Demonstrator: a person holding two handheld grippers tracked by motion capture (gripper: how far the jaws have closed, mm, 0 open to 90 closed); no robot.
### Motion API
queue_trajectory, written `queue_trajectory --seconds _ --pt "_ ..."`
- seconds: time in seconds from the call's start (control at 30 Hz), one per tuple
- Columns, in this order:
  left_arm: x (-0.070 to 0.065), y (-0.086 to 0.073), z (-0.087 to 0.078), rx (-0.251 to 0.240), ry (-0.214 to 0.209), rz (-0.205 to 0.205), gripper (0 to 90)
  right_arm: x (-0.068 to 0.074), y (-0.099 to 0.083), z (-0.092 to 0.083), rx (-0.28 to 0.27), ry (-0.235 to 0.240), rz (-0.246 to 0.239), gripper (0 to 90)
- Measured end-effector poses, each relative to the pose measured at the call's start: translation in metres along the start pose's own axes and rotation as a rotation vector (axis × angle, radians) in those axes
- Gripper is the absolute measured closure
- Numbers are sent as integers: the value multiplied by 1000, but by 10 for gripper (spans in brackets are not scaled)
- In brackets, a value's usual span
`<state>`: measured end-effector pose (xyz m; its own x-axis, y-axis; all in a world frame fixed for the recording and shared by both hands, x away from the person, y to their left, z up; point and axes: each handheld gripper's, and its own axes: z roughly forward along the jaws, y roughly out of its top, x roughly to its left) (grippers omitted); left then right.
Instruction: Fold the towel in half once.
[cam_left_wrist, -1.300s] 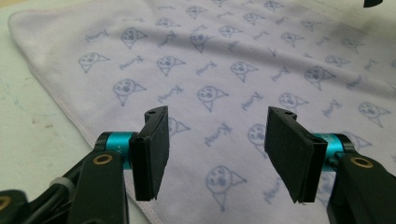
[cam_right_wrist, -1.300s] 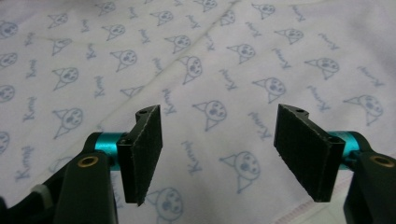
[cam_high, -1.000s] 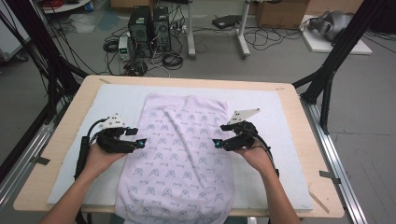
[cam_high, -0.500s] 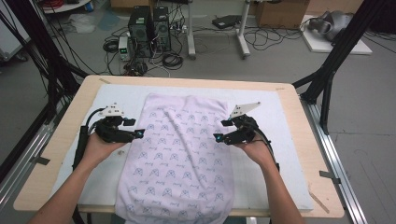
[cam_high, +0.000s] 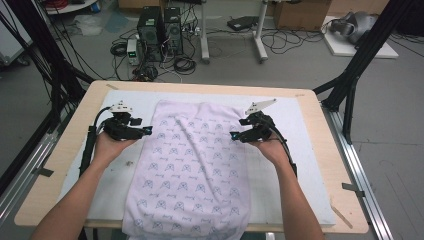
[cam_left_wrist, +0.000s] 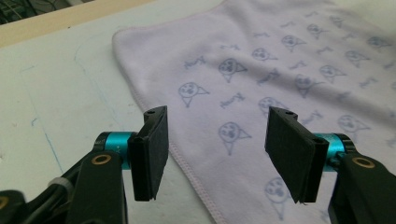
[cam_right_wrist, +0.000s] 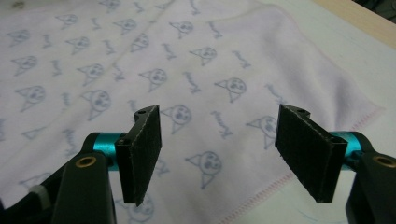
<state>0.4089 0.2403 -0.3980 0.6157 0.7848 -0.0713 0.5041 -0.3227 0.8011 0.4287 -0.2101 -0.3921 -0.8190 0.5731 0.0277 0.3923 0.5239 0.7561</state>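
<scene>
A pale lilac towel (cam_high: 190, 165) printed with small blue faces lies flat along the middle of the white mat (cam_high: 305, 125), its near end hanging over the table's front edge. My left gripper (cam_high: 148, 131) hovers at the towel's left hem near the far left corner. In the left gripper view the gripper (cam_left_wrist: 218, 140) is open, its jaws straddle the stitched hem of the towel (cam_left_wrist: 261, 60) without touching it, and they have just been closing slightly. My right gripper (cam_high: 233, 135) stands open over the right hem. The right gripper view has that gripper (cam_right_wrist: 219, 140) above the towel (cam_right_wrist: 93, 56) near its far right corner.
The mat covers a wooden table (cam_high: 55, 160) with bare wood along its edges. Behind the table, on the floor, stand computer towers (cam_high: 160, 25) and tangled cables. Black frame struts (cam_high: 350, 85) rise at both sides of the table.
Both hands have slid away from the person along the towel's side hems, toward its far corners. The towel has not moved.
</scene>
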Motion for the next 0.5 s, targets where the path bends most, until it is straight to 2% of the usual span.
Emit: queue_trajectory --seconds 0.17,0.27,0.3,0.37,0.5 --pt "5 -2 18 50 11 1 440 -14 -8 9 -1 -32 35 318" --pt "6 -2 31 77 25 -1 439 -19 -13 18 23 -54 58 317" --pt "5 -3 35 89 28 -10 437 -20 -14 21 34 -63 53 317" --pt "2 -6 45 116 38 -4 444 -20 -16 27 51 -84 55 316" --pt "1 -8 54 95 55 -36 444 -21 -20 34 73 -99 65 315"
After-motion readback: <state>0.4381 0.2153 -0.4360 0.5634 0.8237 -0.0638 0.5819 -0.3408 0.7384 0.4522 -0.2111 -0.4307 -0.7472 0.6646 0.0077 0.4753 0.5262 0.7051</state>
